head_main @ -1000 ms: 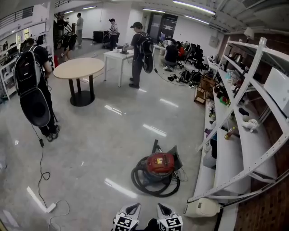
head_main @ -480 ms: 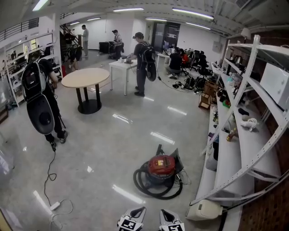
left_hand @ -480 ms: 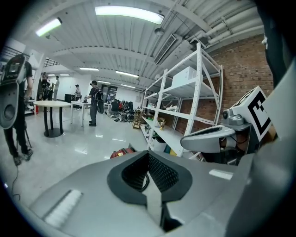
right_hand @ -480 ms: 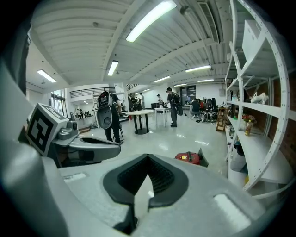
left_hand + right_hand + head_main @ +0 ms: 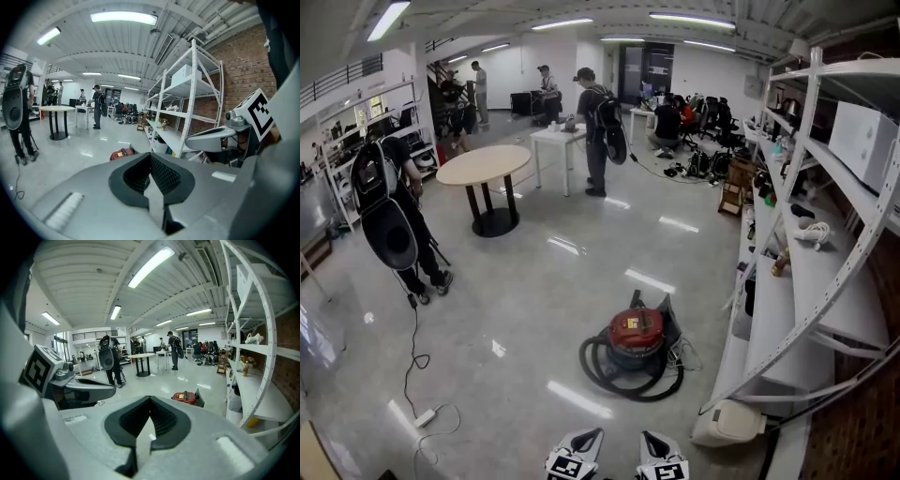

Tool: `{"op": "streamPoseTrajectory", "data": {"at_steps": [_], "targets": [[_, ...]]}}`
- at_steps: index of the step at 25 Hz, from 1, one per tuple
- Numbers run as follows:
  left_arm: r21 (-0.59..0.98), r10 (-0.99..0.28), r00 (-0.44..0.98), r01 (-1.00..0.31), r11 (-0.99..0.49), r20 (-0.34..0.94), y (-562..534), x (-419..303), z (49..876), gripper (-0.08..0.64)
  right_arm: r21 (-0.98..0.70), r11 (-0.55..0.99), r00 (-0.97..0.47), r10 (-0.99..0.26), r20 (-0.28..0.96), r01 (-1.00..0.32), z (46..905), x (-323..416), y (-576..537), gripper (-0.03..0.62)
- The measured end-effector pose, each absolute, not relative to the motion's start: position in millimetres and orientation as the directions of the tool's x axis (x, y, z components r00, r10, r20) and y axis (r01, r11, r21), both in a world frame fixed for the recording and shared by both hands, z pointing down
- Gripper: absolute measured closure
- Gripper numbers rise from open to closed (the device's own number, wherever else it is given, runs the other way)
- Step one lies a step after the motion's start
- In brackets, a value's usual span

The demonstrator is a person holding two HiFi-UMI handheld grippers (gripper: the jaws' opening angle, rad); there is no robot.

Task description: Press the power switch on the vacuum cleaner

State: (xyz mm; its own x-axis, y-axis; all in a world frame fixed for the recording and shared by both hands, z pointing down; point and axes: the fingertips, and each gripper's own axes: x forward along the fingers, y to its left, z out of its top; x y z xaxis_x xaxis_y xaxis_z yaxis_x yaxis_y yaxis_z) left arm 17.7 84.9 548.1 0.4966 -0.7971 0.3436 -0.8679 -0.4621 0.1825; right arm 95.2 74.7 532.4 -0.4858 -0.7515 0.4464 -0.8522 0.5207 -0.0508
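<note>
A red canister vacuum cleaner (image 5: 635, 337) stands on the shiny floor with its black hose coiled round it, close to the white shelving. It shows small and far off in the left gripper view (image 5: 122, 153) and the right gripper view (image 5: 185, 397). Both grippers are held low at the bottom edge of the head view, well short of the vacuum: the left gripper (image 5: 581, 441) and the right gripper (image 5: 654, 442), side by side. Along its own view each gripper, left (image 5: 150, 158) and right (image 5: 150, 403), has its black pads met at the tip with nothing between them.
White metal shelving (image 5: 787, 309) runs along the right, with a white appliance (image 5: 727, 424) on the floor at its foot. A power strip and cable (image 5: 425, 417) lie at the left. A person with a backpack (image 5: 394, 220) stands near a round table (image 5: 483, 167); other people are farther back.
The head view has lifted and swung a little, so more of the far room shows. The person with the backpack has shifted rightward in view. Vacuum and grippers keep their places.
</note>
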Motion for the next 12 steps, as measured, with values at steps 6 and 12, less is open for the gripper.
{"op": "streamPoseTrajectory", "data": {"at_steps": [6, 12], "targets": [[0.142, -0.801, 0.482, -0.875, -0.464, 0.355, 102.0, 21.3, 546.4, 0.545, -0.055, 0.519, -0.491, -0.763, 0.419, -0.853, 527.6, 120.5, 98.3, 0.6], [0.148, -0.808, 0.488, -0.872, -0.466, 0.329, 110.0, 8.8, 534.0, 0.545, -0.033, 0.491, -0.463, -0.795, 0.391, -0.871, 516.0, 113.0, 111.7, 0.601]]}}
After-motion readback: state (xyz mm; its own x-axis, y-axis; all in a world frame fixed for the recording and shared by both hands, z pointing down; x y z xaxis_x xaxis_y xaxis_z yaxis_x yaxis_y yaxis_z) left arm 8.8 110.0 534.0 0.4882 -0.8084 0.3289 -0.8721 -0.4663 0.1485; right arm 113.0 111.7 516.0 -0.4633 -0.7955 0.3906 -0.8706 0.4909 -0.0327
